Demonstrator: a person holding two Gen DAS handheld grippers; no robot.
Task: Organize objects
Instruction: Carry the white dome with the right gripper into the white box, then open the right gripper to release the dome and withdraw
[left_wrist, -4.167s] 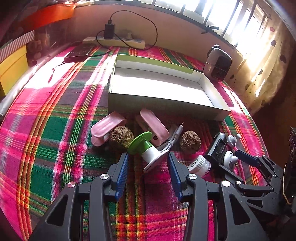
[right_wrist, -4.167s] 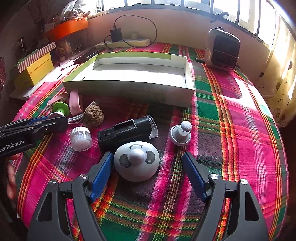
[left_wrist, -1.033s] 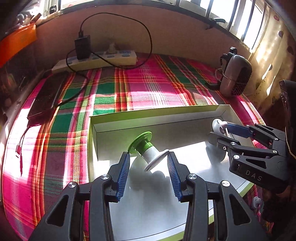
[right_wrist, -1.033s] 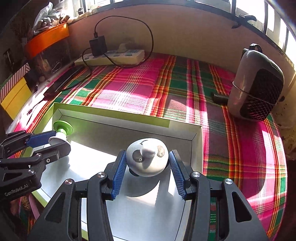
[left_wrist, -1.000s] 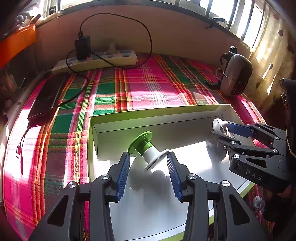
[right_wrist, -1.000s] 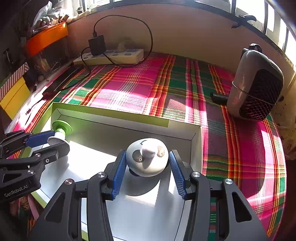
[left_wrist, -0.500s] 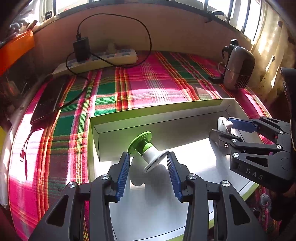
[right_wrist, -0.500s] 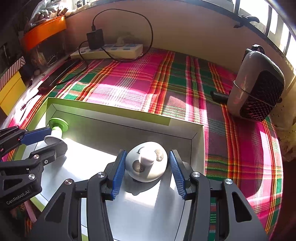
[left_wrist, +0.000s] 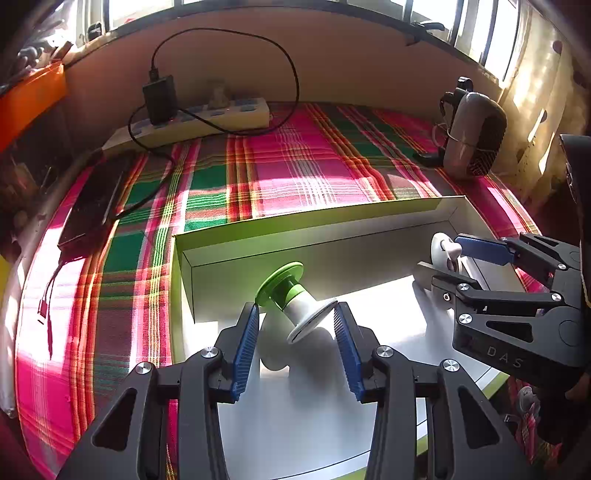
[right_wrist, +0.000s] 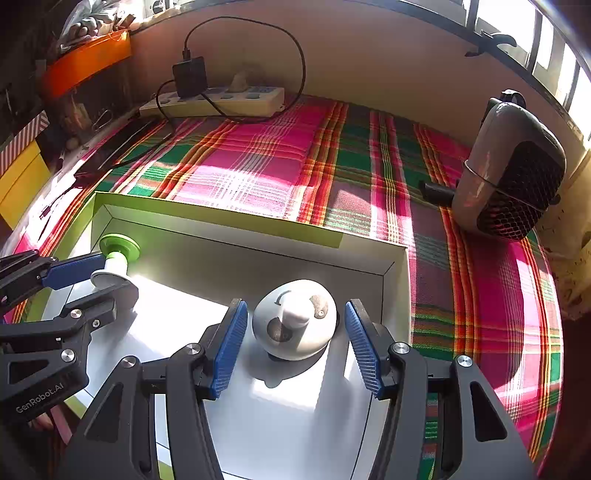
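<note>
white dome-shaped gadget (right_wrist: 295, 321) is sitting on the floor of the shallow box (right_wrist: 221, 218), right between the blue pads of the right gripper (right_wrist: 295, 343), at the box's right end near its far corner. that gripper's jaws are opening: a clear gap is showing on each side of the dome, so nothing is pressing on it now, and its knob is pointing up toward the camera. judging from this, the coming move turns on pulling straight back along the fingers without clipping the dome.

the left gripper (left_wrist: 295, 343) is standing at a middling width, clamped on the green-and-white spool (left_wrist: 293, 299); its white flange is touching the right pad and its green flange the tip of the left pad. the spool's long axis is lying slantwise, green end up toward the far left wall, and it is hanging just over the box floor at the left end. apart from these two things, the box is showing only bare white floor. a power strip (left_wrist: 207, 118) and a small heater (right_wrist: 509, 173) are standing on the plaid cloth (left_wrist: 295, 170) outside.
</note>
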